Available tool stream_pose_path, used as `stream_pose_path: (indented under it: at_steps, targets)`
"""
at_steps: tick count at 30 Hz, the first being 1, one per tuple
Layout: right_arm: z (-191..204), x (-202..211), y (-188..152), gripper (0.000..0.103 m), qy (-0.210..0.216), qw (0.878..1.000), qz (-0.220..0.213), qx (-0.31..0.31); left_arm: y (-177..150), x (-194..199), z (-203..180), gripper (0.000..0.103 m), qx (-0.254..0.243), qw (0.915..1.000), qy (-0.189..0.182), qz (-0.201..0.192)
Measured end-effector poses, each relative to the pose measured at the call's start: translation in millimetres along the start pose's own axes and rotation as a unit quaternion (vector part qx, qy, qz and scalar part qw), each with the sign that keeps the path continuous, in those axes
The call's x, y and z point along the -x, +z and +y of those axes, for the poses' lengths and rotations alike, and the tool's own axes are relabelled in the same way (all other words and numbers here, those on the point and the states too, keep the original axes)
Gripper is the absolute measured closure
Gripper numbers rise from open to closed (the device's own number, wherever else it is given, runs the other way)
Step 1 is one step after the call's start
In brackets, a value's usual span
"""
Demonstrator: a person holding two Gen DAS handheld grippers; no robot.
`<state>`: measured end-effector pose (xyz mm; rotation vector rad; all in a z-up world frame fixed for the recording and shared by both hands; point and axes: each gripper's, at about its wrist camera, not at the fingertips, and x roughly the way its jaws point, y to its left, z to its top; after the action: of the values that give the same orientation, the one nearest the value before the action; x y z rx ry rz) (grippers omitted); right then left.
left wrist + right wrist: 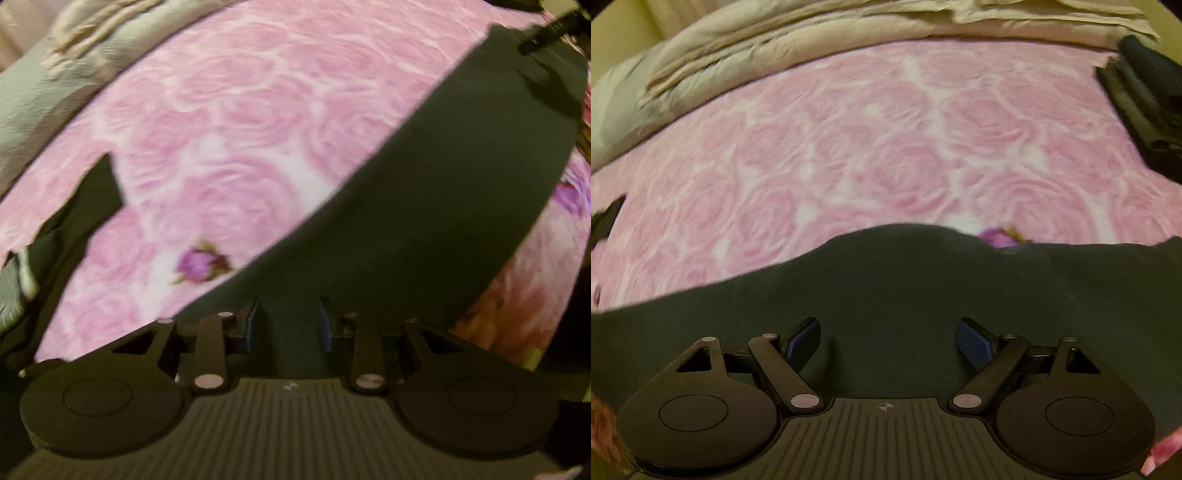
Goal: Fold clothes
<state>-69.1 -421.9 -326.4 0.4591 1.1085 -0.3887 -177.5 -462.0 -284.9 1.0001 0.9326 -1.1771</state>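
Observation:
A dark green garment lies flat on a pink rose-patterned bedspread, running as a broad band from the bottom centre to the upper right. My left gripper points down over its lower end, blue pads a small gap apart, nothing pinched between them. In the right wrist view the same garment fills the lower half, with a curved upper edge. My right gripper hovers over it, jaws spread wide and empty.
Another dark piece of cloth lies at the left. Rumpled beige and grey bedding runs along the far side. A dark folded pile sits at the far right. A black object shows blurred at the top right.

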Motion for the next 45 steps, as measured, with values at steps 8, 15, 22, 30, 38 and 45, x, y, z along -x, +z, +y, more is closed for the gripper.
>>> stream_pose_path:
  at_steps: [8, 15, 22, 30, 38, 45]
  targets:
    - [39, -15, -13, 0.019, 0.029, 0.998, 0.052, 0.035, -57, 18, 8, 0.074, 0.021, 0.9982, 0.033, 0.046]
    - [111, -35, -63, 0.002, 0.078, 0.991, 0.091, 0.054, -104, 37, -3, 0.074, -0.096, 0.9906, 0.097, 0.009]
    - [142, -41, -80, 0.0, 0.034, 0.992, 0.086, 0.086, -107, 3, -18, 0.075, -0.264, 0.9548, 0.136, -0.005]
    - [149, -43, -89, 0.0, 0.005, 0.993, 0.093, 0.076, -130, 14, -21, 0.101, -0.274, 0.9551, 0.112, -0.014]
    - [139, -41, -84, 0.001, -0.038, 0.99, 0.13, 0.025, -117, 40, 8, 0.091, -0.225, 0.9726, 0.058, -0.014]
    - [56, -17, -87, 0.001, -0.076, 0.984, 0.113, -0.116, -19, 74, 14, 0.077, -0.137, 0.9847, 0.006, -0.107]
